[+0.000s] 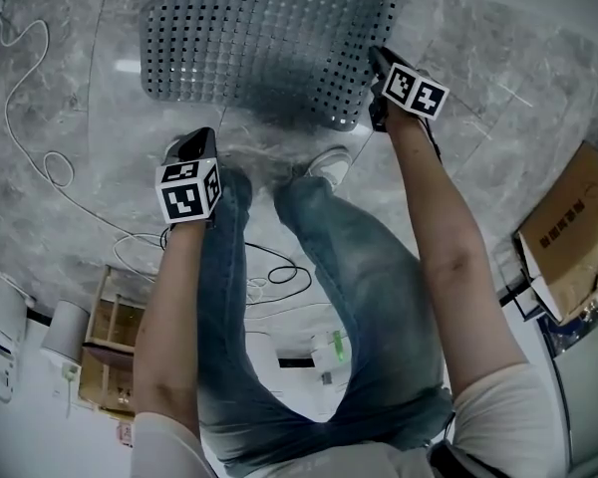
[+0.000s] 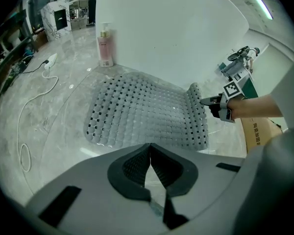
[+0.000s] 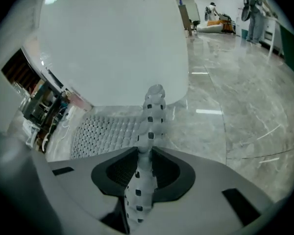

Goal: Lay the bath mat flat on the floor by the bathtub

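While left gripper [image 1: 187, 147] points down, closed, outstretched right gripper [image 1: 377, 58] clamps bath mat [image 1: 259, 38] edge.

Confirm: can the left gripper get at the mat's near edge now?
Probably yes. The left gripper hangs shut just short of the mat, only bare floor between. It would need to open first. The right gripper, shut on the right edge, isn't in the way.

The bath mat [image 1: 269, 43] is grey with a grid of small holes (dark squares), the floor [image 1: 568, 58] grey-veined marble.
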The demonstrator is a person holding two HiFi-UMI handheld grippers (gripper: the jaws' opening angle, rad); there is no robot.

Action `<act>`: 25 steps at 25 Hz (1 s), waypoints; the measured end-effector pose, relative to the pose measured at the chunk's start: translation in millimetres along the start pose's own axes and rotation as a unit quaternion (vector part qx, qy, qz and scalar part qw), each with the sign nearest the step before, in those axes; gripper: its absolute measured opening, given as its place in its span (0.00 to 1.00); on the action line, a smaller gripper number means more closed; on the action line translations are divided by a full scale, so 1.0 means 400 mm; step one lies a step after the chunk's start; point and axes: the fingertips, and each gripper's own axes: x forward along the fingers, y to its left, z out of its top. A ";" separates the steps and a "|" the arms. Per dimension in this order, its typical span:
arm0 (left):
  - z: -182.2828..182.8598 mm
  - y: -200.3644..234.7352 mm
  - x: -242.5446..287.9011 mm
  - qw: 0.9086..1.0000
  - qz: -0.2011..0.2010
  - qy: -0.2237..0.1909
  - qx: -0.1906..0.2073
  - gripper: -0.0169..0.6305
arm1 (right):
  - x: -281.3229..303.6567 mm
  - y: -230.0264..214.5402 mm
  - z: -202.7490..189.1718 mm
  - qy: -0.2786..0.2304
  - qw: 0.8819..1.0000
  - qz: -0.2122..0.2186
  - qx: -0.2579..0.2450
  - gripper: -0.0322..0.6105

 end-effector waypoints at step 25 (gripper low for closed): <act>-0.026 0.025 0.044 1.000 0.008 0.004 0.004 0.05 | 0.099 -0.038 -0.056 0.016 1.000 0.015 0.014 0.63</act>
